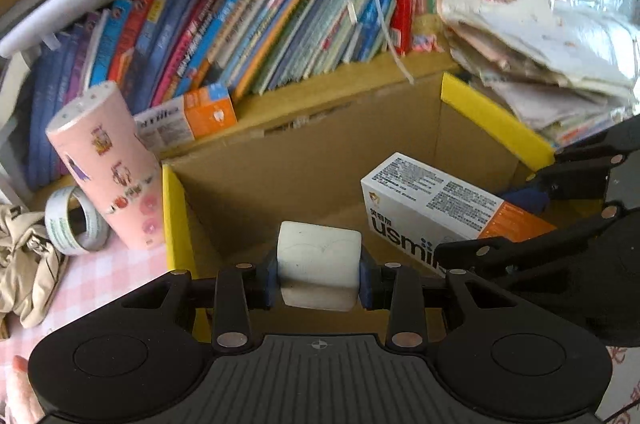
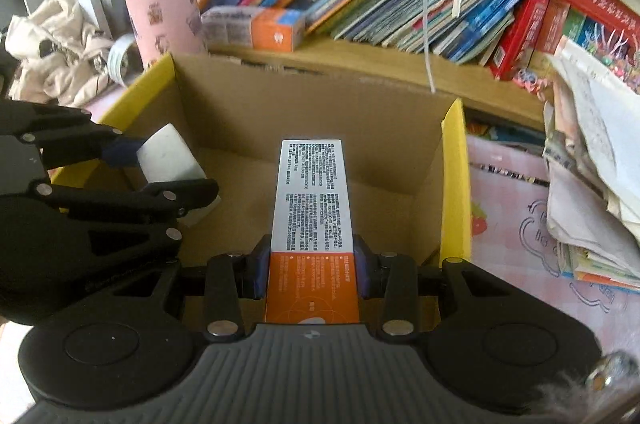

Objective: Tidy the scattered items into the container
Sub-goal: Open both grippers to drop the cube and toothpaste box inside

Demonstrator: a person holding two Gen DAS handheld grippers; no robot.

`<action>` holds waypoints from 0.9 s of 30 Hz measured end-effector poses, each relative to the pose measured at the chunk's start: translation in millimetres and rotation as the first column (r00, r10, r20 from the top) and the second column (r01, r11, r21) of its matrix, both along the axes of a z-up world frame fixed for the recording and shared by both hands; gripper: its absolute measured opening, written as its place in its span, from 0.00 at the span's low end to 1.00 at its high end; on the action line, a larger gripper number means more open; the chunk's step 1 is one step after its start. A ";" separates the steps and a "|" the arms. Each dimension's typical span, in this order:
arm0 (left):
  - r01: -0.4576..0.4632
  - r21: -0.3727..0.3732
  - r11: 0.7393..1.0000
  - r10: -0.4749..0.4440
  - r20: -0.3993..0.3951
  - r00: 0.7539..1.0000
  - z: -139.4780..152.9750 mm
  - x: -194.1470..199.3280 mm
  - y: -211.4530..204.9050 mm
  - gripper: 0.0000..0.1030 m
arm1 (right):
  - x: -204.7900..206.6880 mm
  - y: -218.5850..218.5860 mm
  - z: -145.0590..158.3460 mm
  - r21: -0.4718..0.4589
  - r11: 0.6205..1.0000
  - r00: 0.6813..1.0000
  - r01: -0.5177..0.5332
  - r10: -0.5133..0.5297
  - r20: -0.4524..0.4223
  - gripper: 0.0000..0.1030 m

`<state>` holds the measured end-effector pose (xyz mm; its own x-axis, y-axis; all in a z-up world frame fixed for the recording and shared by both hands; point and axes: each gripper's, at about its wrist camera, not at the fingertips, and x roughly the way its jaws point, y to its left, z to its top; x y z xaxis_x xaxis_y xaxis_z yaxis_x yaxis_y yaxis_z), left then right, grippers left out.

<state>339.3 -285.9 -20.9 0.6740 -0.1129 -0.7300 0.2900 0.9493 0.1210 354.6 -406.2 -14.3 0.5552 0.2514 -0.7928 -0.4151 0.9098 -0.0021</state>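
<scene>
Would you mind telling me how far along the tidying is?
Nothing lies loose in the cardboard box yet. In hand: the left hand-held gripper holds a white block and the right hand-held gripper a toothpaste box, both over it. Left: tape roll, pink cylinder, another toothpaste box.

box (image 2: pixel 320 112) top open, floor mostly bare ahead of me | my two grippers crowd side by side over it | pink tube (image 1: pixel 108 164) and tape (image 1: pixel 74 224) block left rim
</scene>
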 end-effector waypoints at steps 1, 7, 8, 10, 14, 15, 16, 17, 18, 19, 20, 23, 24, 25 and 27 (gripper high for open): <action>0.004 0.007 1.000 -0.004 -0.001 1.000 -0.3 0.1 -0.2 0.34 | 0.2 0.8 -2.1 -0.003 1.000 1.000 -0.003 0.003 -0.008 0.36; 0.013 0.032 0.999 -0.013 -0.018 1.000 -2.0 0.9 -0.7 0.34 | 2.5 3.0 -7.7 -0.014 1.000 1.000 -0.006 0.006 -0.026 0.36; 0.014 0.034 0.999 -0.013 -0.021 1.000 -2.1 1.0 -0.9 0.34 | 2.8 3.2 -7.8 -0.016 1.000 1.000 -0.007 0.007 -0.027 0.36; 0.016 0.042 0.999 -0.015 -0.026 1.000 -2.7 1.3 -1.7 0.34 | 3.3 3.5 -8.0 -0.018 1.000 1.000 -0.009 0.008 -0.029 0.36; 0.023 0.067 0.997 -0.021 -0.028 0.999 -5.0 0.8 -4.4 0.35 | 4.2 3.7 -9.3 -0.021 1.000 0.999 -0.013 0.012 -0.038 0.36; 0.021 0.072 0.997 -0.019 -0.027 0.999 -5.3 0.5 -4.9 0.35 | 4.3 3.8 -9.5 -0.022 1.000 0.999 -0.014 0.013 -0.039 0.36; 0.016 0.074 0.997 -0.015 -0.025 1.000 -5.2 0.5 -5.2 0.35 | 4.5 4.0 -9.6 -0.023 1.000 0.999 -0.014 0.013 -0.039 0.36; 0.013 0.076 0.997 -0.011 -0.024 1.000 -5.1 0.8 -5.3 0.35 | 4.6 3.9 -9.7 -0.023 1.000 0.999 -0.014 0.013 -0.040 0.36; 0.009 0.077 0.997 -0.008 -0.024 1.000 -5.0 1.2 -5.4 0.36 | 4.7 3.9 -9.7 -0.022 1.000 0.999 -0.014 0.013 -0.041 0.36; 0.008 0.079 0.997 -0.006 -0.023 1.000 -5.0 1.3 -5.5 0.36 | 4.8 4.0 -9.8 -0.023 1.000 0.999 -0.014 0.013 -0.042 0.36; 0.007 0.081 0.997 -0.005 -0.022 1.000 -5.0 1.2 -5.5 0.36 | 5.0 4.2 -9.9 -0.025 1.000 0.999 -0.014 0.013 -0.044 0.36; 0.003 0.080 0.997 -0.001 -0.019 1.000 -4.7 0.7 -4.7 0.38 | 4.8 4.3 -9.5 -0.027 1.000 0.999 -0.014 0.013 -0.045 0.37; 0.001 0.079 0.997 0.001 -0.019 1.000 -4.5 0.6 -4.2 0.38 | 4.5 4.3 -9.0 -0.027 1.000 0.999 -0.015 0.014 -0.043 0.37; -0.005 0.082 0.997 0.007 -0.019 1.000 -4.3 0.4 -3.7 0.42 | 4.2 4.3 -8.6 -0.028 0.999 0.999 -0.015 0.014 -0.041 0.37; -0.023 0.086 0.996 0.024 -0.011 1.000 -3.3 -0.9 -1.4 0.49 | 3.4 3.9 -7.2 -0.026 1.000 0.999 -0.015 0.014 -0.036 0.37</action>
